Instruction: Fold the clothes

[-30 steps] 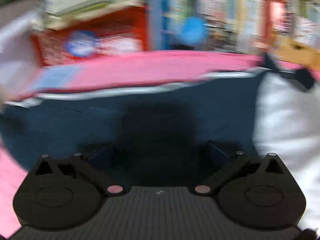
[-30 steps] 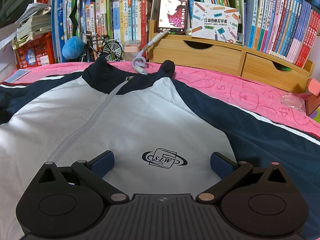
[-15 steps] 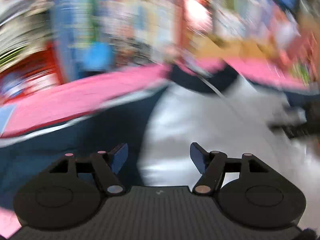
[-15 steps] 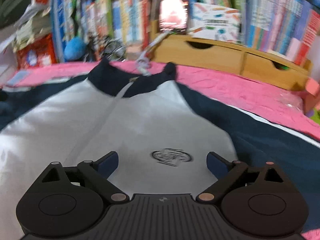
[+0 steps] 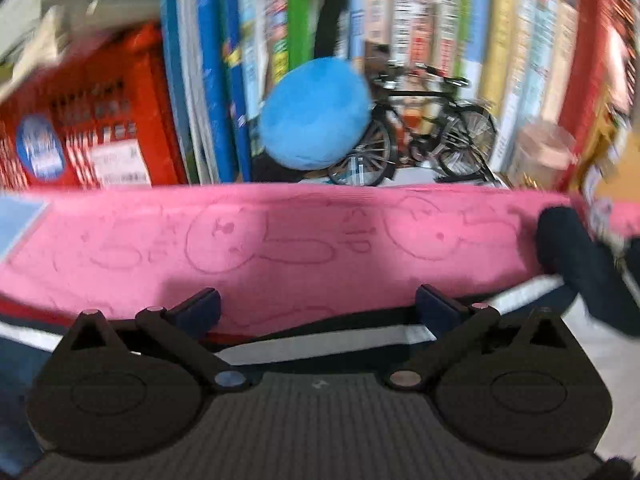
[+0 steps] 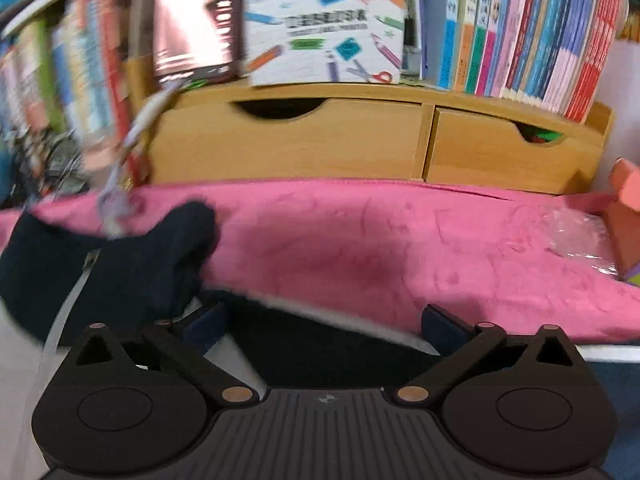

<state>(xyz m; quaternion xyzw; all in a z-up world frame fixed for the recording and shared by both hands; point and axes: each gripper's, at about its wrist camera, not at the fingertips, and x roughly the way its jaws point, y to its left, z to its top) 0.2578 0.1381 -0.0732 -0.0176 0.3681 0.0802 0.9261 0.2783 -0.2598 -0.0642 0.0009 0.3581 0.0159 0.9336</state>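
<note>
**Both grippers spread wide at the jacket's shoulder line, nothing held**

Left gripper (image 5: 318, 304): jaws have just been opening and are seen spread wide, nothing gripped between them. It is poised over the far edge of the jacket (image 5: 328, 344), whose white stripe and navy shoulder seam lie under the fingertips at 6 o'clock in the left wrist view. The navy collar (image 5: 576, 264) is seen at 3 o'clock.

Right gripper (image 6: 326, 320): jaws likewise have just been opening and are seen spread wide, empty. The navy shoulder band with its white stripe is found between the fingers, apparently beneath them; contact cannot be told. The collar (image 6: 132, 260) and zip are found at 9 o'clock.

Jacket: laid flat, front up, on a pink blanket (image 5: 280, 240), collar toward the bookshelf.

Background: blue plush ball (image 5: 316, 112), model bicycle (image 5: 424, 132), wooden drawers (image 6: 360, 140), all beyond the blanket at 12 o'clock.

Handling, judged: light, soft, limp cloth; probably smooth and somewhat slippery, so thin pinches may slide. No fragility is expected; the zip is the only stiff part. A hold at each shoulder seam, near the stripe, is judged best, both layers being pinched together.
</note>
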